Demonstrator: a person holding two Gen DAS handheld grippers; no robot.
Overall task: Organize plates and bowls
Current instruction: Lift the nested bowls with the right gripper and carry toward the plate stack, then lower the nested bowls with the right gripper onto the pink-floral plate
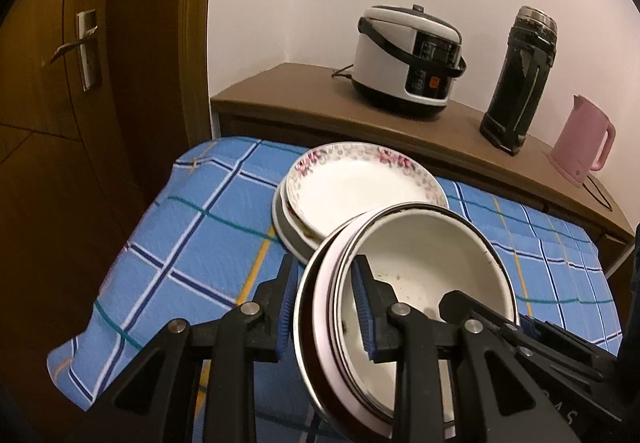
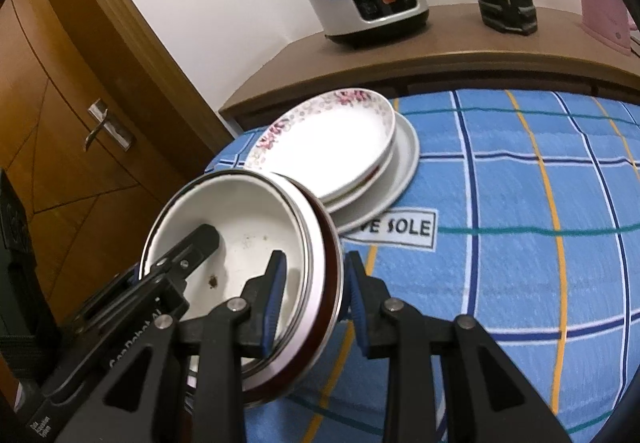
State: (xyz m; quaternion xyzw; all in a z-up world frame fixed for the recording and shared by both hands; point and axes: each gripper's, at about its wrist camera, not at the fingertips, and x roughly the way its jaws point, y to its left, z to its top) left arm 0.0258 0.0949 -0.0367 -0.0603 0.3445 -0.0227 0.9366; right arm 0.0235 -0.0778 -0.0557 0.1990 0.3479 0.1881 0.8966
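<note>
A stack of nested bowls (image 1: 432, 255), white enamel inside with pink and dark-rimmed ones around it, is gripped from both sides. My left gripper (image 1: 326, 307) is shut on the stack's left rim, one finger inside and one outside. On the opposite rim my right gripper (image 2: 316, 299) is shut on the same bowls (image 2: 240, 227). Each view also shows the other gripper's finger reaching into the bowl. Just behind stands a pile of plates (image 1: 360, 191), topped by a floral-rimmed one (image 2: 332, 147); the bowl rim overlaps it in both views.
A blue checked cloth (image 2: 520, 203) covers the table. Behind it, a wooden sideboard (image 1: 304, 91) carries a white rice cooker (image 1: 408, 59), a black flask (image 1: 516, 79) and a pink kettle (image 1: 582, 141). A wooden door (image 1: 80, 83) stands at the left.
</note>
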